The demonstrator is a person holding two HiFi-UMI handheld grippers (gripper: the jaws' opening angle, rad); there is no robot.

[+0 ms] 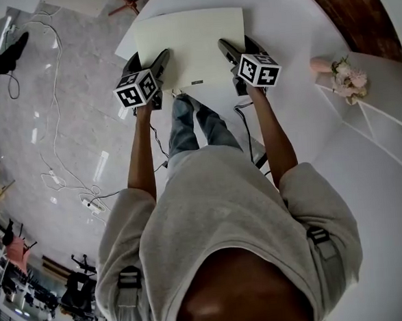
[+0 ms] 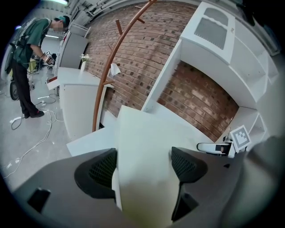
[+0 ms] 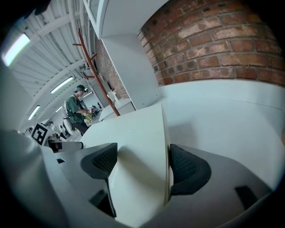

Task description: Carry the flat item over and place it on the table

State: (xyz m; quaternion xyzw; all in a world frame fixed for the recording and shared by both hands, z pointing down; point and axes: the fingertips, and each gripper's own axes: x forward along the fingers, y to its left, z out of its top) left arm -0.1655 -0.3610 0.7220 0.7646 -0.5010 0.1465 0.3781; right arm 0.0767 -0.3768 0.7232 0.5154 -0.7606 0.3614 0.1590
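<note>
The board (image 1: 189, 44) was held level at its near edge by both tools, over the white table (image 1: 307, 114); whether it touched the tabletop could not be told. The left gripper (image 1: 158, 62) was closed on the near left corner, the right gripper (image 1: 229, 51) on the near right corner. In each gripper view the board (image 2: 147, 142) (image 3: 133, 133) was seen pinched between the two dark pads. A brick wall (image 2: 142, 53) was seen behind the table, and pink flowers (image 1: 346, 77) on a white shelf at the right.
</note>
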